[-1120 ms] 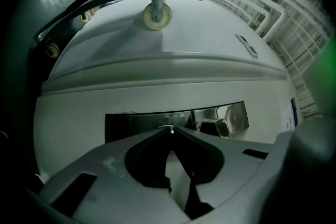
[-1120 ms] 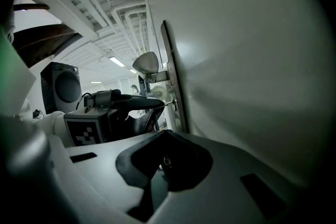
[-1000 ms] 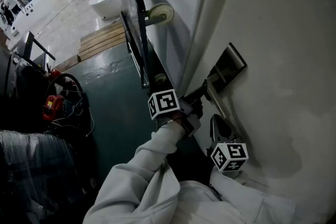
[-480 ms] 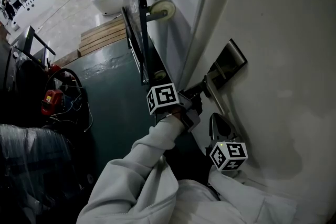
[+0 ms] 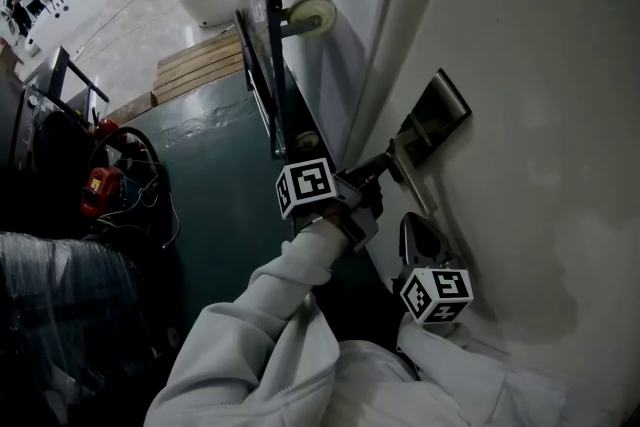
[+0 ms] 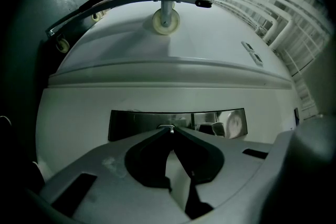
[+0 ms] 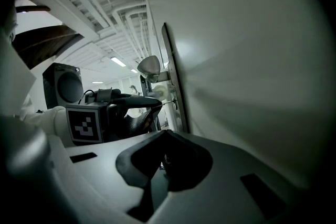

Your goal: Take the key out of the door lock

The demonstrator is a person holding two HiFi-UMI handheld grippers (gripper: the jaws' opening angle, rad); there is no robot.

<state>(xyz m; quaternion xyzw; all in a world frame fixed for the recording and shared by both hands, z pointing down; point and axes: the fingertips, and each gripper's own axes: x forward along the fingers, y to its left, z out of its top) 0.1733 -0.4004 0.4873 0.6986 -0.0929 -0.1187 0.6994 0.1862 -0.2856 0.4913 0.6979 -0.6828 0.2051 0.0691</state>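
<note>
A dark metal lock plate point(image 5: 440, 118) sits on the white door point(image 5: 540, 65), with a lever handle point(image 5: 412, 177) just below it. My left gripper point(image 5: 385, 167) reaches to the plate. In the left gripper view its jaws are closed on the small silver key point(image 6: 167, 128), right in front of the lock plate point(image 6: 210, 119). In the right gripper view the key point(image 7: 169, 104) is a thin shaft between the left gripper's tips and the plate. My right gripper point(image 5: 415, 227) hangs lower beside the door, shut and holding nothing.
A wheeled metal frame point(image 5: 262, 65) with pale casters point(image 5: 310, 18) leans along the wall beyond the door. A red tool point(image 5: 100, 190) with cables lies on the dark green floor at left. Wooden boards point(image 5: 195, 73), a white basin point(image 5: 205, 0) and people are farther off.
The left gripper has drifted very slightly to the left and stays closed at the lock. The right gripper has not moved.
</note>
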